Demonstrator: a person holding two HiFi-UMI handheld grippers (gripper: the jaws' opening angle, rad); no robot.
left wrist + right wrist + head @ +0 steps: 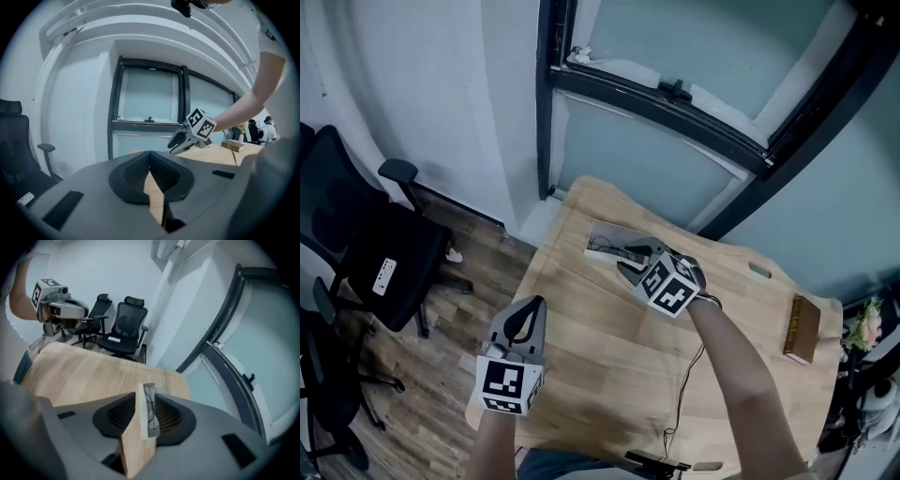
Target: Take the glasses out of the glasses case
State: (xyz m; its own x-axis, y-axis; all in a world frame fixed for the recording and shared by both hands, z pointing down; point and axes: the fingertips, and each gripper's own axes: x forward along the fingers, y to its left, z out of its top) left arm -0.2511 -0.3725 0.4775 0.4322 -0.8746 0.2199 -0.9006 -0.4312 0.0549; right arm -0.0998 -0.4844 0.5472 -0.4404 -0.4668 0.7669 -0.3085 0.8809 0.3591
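Left gripper (536, 305), nearest the head cam, sits at the near-left edge of the surface (609, 366). Its fingers are closed tip to tip w/ nothing between them. Right gripper (625, 264) tilts down over the far part of the surface, fingers apart, gripping nothing. Glasses case (602, 234) lies open on the surface just ahead of the right fingers. Right gripper view frames it in the finger gap w/ the glasses (149, 411) inside. Finger-to-case contact: cannot tell.
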